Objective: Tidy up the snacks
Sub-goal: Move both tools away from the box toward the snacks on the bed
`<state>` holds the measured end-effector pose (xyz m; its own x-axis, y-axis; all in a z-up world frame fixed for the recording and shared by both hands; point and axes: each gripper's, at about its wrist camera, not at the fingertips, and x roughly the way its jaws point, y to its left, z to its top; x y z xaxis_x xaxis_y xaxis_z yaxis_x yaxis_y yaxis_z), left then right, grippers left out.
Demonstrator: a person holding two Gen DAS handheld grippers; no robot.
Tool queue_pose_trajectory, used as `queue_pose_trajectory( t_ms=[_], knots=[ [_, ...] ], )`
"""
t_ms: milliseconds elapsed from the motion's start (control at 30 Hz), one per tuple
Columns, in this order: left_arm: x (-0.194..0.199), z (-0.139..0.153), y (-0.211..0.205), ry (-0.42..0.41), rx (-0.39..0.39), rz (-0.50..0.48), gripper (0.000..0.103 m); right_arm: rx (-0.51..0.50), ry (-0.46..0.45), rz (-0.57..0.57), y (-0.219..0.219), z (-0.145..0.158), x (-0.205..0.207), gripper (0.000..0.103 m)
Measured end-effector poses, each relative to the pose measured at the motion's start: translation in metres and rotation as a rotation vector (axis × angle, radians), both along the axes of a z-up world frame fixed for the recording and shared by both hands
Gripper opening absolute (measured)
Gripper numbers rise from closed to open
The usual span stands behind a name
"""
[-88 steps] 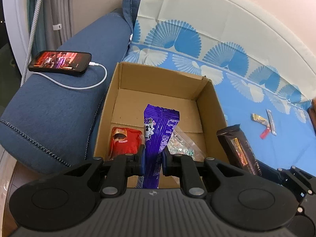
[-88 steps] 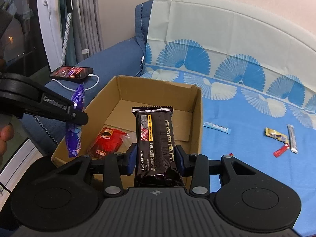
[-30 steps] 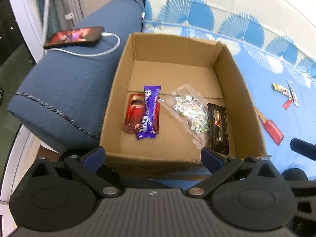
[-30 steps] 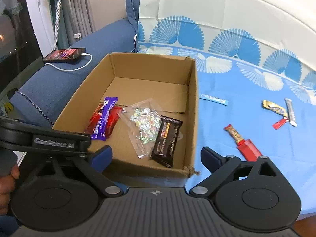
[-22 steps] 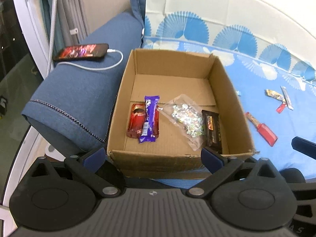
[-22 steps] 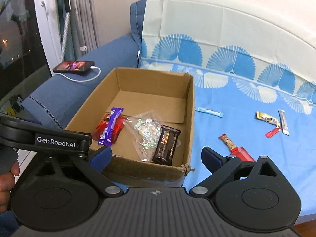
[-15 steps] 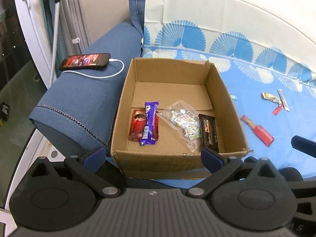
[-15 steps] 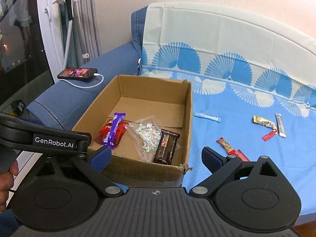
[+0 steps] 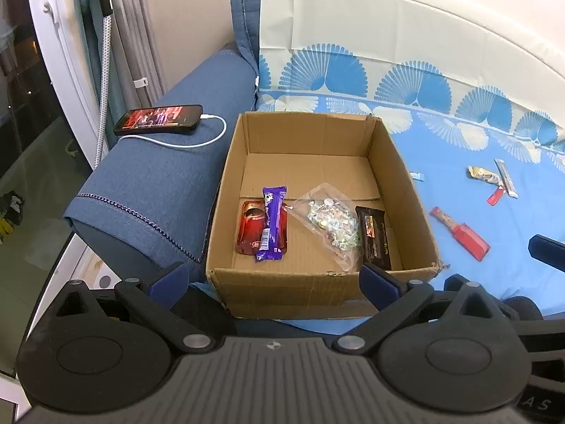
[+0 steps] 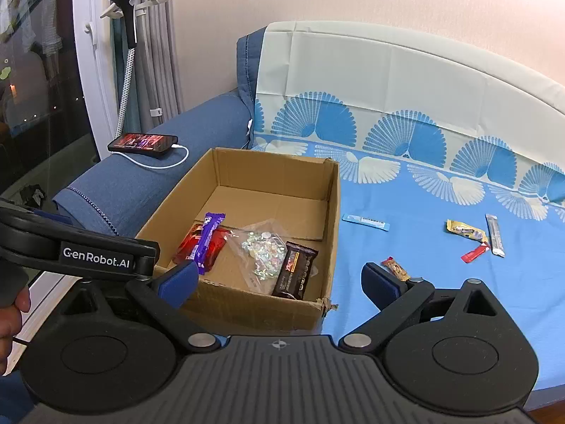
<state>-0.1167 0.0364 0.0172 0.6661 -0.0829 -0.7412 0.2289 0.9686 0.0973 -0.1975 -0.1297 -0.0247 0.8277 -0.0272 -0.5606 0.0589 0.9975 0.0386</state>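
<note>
A cardboard box [image 9: 406,173] [image 10: 332,212] on the blue sheet holds a red packet [image 9: 249,233], a purple bar [image 9: 272,226] [image 10: 208,240] on top of it, a clear candy bag [image 9: 328,219] [image 10: 261,251] and a black chocolate bar [image 9: 376,240] [image 10: 295,270]. My left gripper [image 9: 273,282] is open and empty, back from the box's near wall. My right gripper [image 10: 279,282] is open and empty, near the box's front right corner. Loose on the sheet: a red-ended bar [image 9: 459,233] [image 10: 395,268], a gold packet [image 10: 464,229], a silver stick [image 10: 494,235], a small red sachet [image 10: 475,252], a blue stick [image 10: 365,221].
A phone [image 9: 159,122] [image 10: 143,143] on a white charging cable lies on the blue sofa arm left of the box. Sofa back with the fan-pattern cover rises behind. Window, curtain and a steamer stand [image 10: 123,35] are at far left. The left gripper's body [image 10: 70,251] crosses the right wrist view.
Both grippers let go of their bars, the purple one and the black one, which now lie in the box. Both opened and pulled back and up from the box.
</note>
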Motion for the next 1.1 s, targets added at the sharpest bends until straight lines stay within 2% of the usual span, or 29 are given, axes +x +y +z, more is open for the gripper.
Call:
queue_pose_trajectory(
  t_ms=[400,900,1100],
  knots=[
    [0.004,-0.005,-0.005,0.029,0.017,-0.007,0.103,0.01,0.017,-0.001,-0.004,-0.004,0.001,0.099],
    [0.013,-0.02,-0.014,0.085,0.056,-0.021,0.103,0.059,0.061,-0.004,-0.016,-0.022,0.008,0.1],
    [0.025,-0.017,-0.027,0.091,0.067,-0.039,0.103,0.104,0.063,-0.108,-0.048,-0.033,0.013,0.1]
  ],
)
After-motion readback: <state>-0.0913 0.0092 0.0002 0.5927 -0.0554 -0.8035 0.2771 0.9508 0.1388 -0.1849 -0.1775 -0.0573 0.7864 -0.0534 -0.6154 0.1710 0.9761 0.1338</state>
